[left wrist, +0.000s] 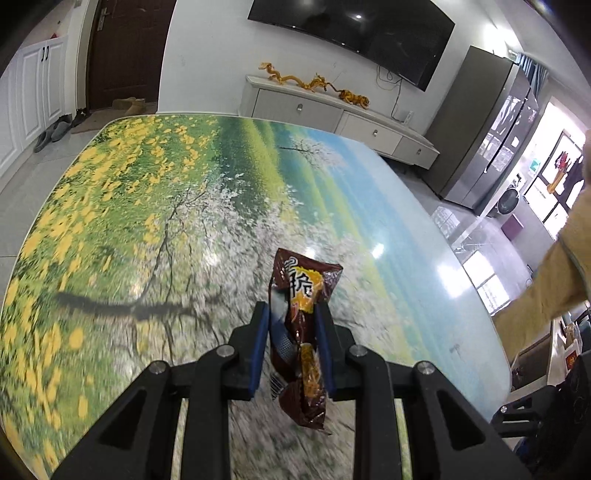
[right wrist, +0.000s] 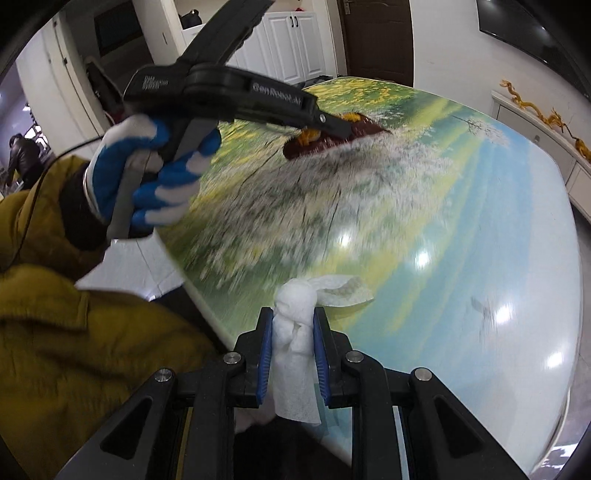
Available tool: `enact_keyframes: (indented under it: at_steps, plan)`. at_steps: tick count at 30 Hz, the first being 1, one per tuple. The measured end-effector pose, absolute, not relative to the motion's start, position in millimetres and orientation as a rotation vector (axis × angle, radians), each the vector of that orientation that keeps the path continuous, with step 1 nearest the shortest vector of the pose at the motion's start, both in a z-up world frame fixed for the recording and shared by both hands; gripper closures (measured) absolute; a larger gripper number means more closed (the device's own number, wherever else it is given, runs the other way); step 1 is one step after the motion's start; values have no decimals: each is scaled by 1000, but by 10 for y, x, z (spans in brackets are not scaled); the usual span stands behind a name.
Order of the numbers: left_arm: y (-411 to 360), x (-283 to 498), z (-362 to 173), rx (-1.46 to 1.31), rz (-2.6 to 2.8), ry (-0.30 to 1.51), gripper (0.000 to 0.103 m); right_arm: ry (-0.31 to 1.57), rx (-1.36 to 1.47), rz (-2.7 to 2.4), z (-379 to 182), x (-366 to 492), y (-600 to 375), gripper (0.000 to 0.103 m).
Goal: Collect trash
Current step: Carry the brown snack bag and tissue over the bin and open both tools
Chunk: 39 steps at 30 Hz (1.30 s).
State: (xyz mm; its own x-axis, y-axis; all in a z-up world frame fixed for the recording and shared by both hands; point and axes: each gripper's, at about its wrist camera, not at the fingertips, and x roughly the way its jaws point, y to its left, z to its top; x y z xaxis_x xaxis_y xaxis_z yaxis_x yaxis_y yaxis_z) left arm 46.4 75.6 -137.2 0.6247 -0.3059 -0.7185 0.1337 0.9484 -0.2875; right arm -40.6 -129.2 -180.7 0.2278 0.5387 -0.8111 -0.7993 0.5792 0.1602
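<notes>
Table (left wrist: 140, 206), largest of all: printed over with yellow flowers, a blossoming tree and blue sky, glossy and blurred in both views. Beyond it, seen whole only from the left wrist: one dark television (left wrist: 354, 33) on the wall, one long white cabinet (left wrist: 343, 114) with golden dragon figures, one grey refrigerator (left wrist: 484, 133), a brown door (left wrist: 125, 51), slippers on the floor. Shown only from the right wrist: a mustard-yellow jacket sleeve (right wrist: 66, 332) and one left hand (right wrist: 147, 173) in a blue-and-white glove, wrapped round the handle of the left gripper (right wrist: 332, 127). Legible on that gripper's black body: "GenRobot.AI"; other small lettering too blurred to read. Left gripper (left wrist: 291, 314) nearly closed, blue pads pinching one brown snack wrapper (left wrist: 299, 332), held off the table; large white characters on the wrapper, not readable with certainty. Same wrapper (right wrist: 354, 134) glimpsed from the right wrist as a brown and orange streak at the jaws. Right gripper (right wrist: 293, 314) likewise nearly closed, clamped on one crumpled white tissue (right wrist: 295, 332), its loose end flaring above the pads, held over the table near its edge.
</notes>
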Motion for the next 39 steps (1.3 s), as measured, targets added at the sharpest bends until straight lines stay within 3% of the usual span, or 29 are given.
enact_keyframes:
  at_steps: [19,30,39]
  plan:
    - [16,217,-985,-94,-390,823,79,806,-45,525,-1393,-758,-2896,83]
    - [-1216,531,-833,55,-596,886,79,751,157,267,-1458,-390,-3812,83]
    - [-2579,1163,-1049,173,-705,975,78,763,364,106,-1738,55,-4660,82]
